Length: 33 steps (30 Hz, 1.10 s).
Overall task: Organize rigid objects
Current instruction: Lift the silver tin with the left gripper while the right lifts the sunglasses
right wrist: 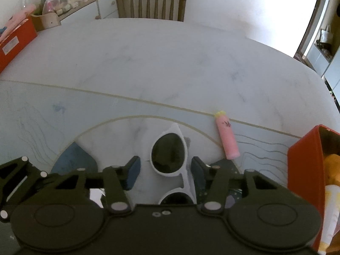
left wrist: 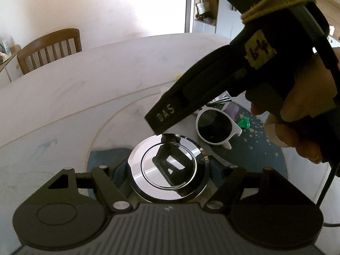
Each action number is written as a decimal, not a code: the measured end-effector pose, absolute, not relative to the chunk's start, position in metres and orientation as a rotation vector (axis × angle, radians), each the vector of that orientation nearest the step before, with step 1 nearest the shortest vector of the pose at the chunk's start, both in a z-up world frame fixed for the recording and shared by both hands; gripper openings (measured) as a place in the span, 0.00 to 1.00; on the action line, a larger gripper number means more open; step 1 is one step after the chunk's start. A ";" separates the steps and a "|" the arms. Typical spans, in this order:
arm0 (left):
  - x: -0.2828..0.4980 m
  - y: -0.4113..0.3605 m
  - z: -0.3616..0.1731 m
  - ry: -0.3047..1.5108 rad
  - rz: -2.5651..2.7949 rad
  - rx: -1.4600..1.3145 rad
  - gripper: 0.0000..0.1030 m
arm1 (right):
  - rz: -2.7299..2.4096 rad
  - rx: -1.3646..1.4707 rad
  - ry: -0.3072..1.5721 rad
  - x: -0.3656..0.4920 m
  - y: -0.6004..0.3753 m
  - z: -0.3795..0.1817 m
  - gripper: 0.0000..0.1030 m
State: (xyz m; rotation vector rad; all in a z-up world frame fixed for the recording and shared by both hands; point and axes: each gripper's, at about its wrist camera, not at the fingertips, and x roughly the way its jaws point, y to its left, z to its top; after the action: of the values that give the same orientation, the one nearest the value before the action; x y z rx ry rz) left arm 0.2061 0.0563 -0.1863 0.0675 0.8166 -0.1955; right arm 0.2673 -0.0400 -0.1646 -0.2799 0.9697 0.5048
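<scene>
Little looks sorted yet. The left hand-held gripper clamps a chrome disc mid-counter; the right hand-held gripper spreads open around white sunglasses; a pink tube lies beside the red box.

Left gripper apparently clamped, fingers wide, right gripper — jaws parted — angled downward, hand gripping it

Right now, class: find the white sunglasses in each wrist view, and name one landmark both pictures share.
Left wrist view: the white sunglasses lie right of centre, beyond the chrome disc, partly behind the right tongs.
Right wrist view: the white sunglasses lie bottom centre, between the open right tongs.
Shared landmark: the wooden chair behind the white table.
</scene>
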 end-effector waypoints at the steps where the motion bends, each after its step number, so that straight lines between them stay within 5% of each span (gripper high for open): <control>1: 0.207 0.057 -0.186 0.818 -0.194 0.066 0.75 | 0.505 -0.279 0.967 0.267 -0.042 -0.164 0.40; 24: 0.207 0.071 -0.157 0.815 -0.158 -0.004 0.74 | 0.543 -0.069 0.929 0.222 -0.099 -0.111 0.33; 25: 0.206 0.070 -0.153 0.812 -0.159 -0.005 0.74 | 0.542 -0.057 0.924 0.219 -0.106 -0.109 0.25; 33: 0.193 0.057 -0.134 0.775 -0.161 0.010 0.74 | 0.519 0.047 0.904 0.198 -0.141 -0.099 0.21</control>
State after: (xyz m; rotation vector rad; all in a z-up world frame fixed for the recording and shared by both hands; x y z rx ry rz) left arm 0.1935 0.0566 -0.1341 0.0102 0.7754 -0.1608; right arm 0.1978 -0.1406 -0.0986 0.0472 0.9041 0.5195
